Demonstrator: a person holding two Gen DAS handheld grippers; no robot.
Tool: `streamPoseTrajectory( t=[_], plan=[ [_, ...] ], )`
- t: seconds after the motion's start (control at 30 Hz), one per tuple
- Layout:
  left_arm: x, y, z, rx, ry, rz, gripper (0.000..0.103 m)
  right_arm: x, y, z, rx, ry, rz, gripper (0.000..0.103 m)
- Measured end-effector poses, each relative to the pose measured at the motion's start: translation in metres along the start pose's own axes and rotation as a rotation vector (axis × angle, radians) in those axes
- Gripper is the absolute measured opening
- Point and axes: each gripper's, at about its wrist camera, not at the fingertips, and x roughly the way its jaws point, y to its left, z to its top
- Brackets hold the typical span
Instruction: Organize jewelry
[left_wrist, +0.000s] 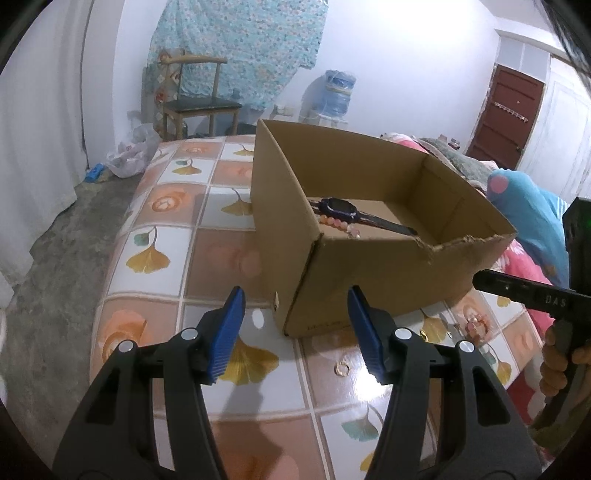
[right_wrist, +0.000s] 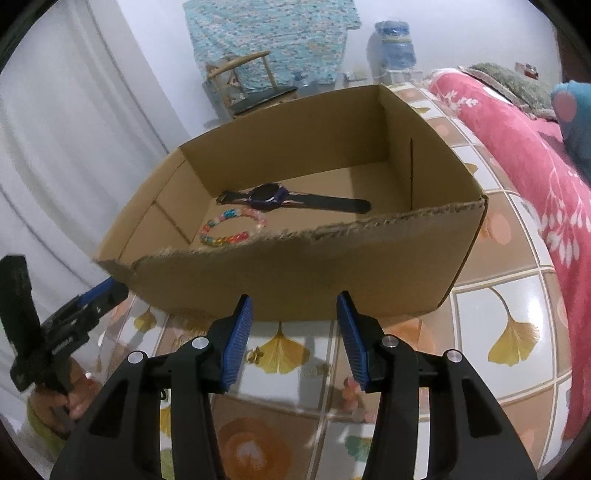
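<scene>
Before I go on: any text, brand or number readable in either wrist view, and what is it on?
"DAS": pale letters on the black arm of the right tongs, left wrist view.
White lettering on the body of the left tongs, right wrist view: too blurred to read.
Faint dark print low on the cardboard box, left wrist view: too small to read.
The watch face in the box shows nothing legible.
</scene>
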Motion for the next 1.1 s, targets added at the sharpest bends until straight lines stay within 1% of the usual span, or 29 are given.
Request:
streamPoseTrajectory(
  t=[0.1,0.27,0.33,0.47,0.53,0.63,0.77,0.87,0.93,1.0,1.1],
  plan=[
    [-0.005,-0.005,-0.011,0.026,0.030,-0.035,0.055,0.003,0.007,-0.015,-0.039,0.050,0.024,0.046],
    [-0.002,-0.025,-0.032,0.107,0.096,-0.053,0.055,0.016,0.019,-0.038,-0.068,0.119,0.059,0.046],
    [0.000,-0.031,-0.036,0.128,0.107,-0.051,0.055,0.018,0.022,-0.044,-0.078,0.124,0.070,0.046],
    [0.008,-0.042,-0.038,0.185,0.121,-0.015,0.055,0.018,0.030,-0.052,-0.105,0.115,0.072,0.046],
    [0.010,-0.044,-0.039,0.205,0.122,-0.010,0.054,0.018,0.029,-0.055,-0.109,0.112,0.070,0.046],
    [0.015,-0.047,-0.040,0.224,0.130,-0.017,0.049,0.020,0.023,-0.056,-0.091,0.112,0.075,0.046],
    [0.025,-0.047,-0.040,0.219,0.151,-0.015,0.040,0.020,0.014,-0.056,-0.073,0.110,0.074,0.046],
    [0.034,-0.042,-0.037,0.170,0.190,-0.025,0.033,0.018,0.014,-0.052,-0.069,0.089,0.070,0.046],
    [0.039,-0.038,-0.036,0.149,0.208,-0.039,0.032,0.017,0.012,-0.049,-0.067,0.083,0.072,0.046],
    [0.041,-0.036,-0.036,0.145,0.224,-0.047,0.030,0.021,0.013,-0.047,-0.065,0.085,0.074,0.046],
    [0.042,-0.035,-0.035,0.155,0.227,-0.049,0.030,0.025,0.013,-0.046,-0.068,0.089,0.075,0.046]
  ],
)
